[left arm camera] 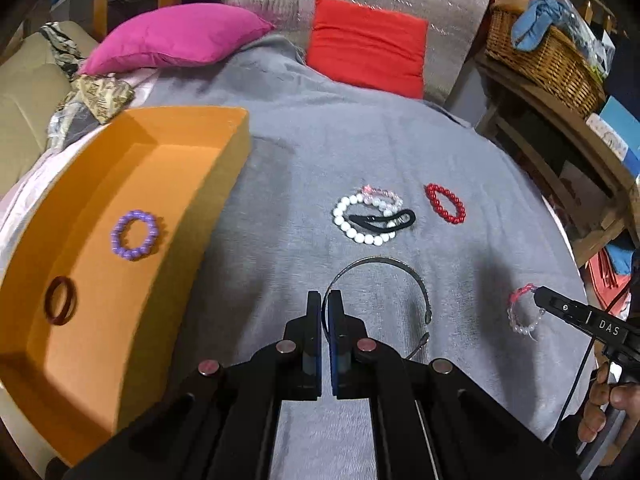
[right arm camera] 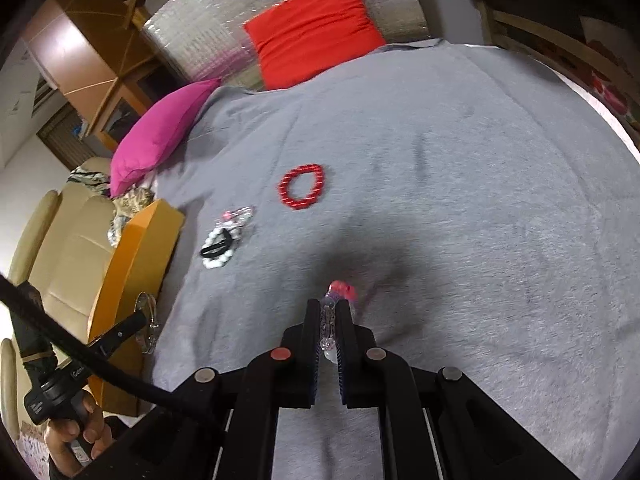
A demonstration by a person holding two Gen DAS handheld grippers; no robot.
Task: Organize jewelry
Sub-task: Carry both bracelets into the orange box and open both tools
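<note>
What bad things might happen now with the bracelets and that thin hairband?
The left gripper pinches only one end of the thin headband, so it might swing or slip out. The right gripper holds the pink and clear bracelet between narrow fingers; beads may slide free before reaching the orange box.

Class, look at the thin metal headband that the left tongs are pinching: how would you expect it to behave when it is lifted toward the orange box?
The headband is a thin open arc, so it probably keeps its shape yet flexes springily. The left tongs pinch one end only, so the free side may swing or twist. It looks light, but smooth metal could slip.
</note>
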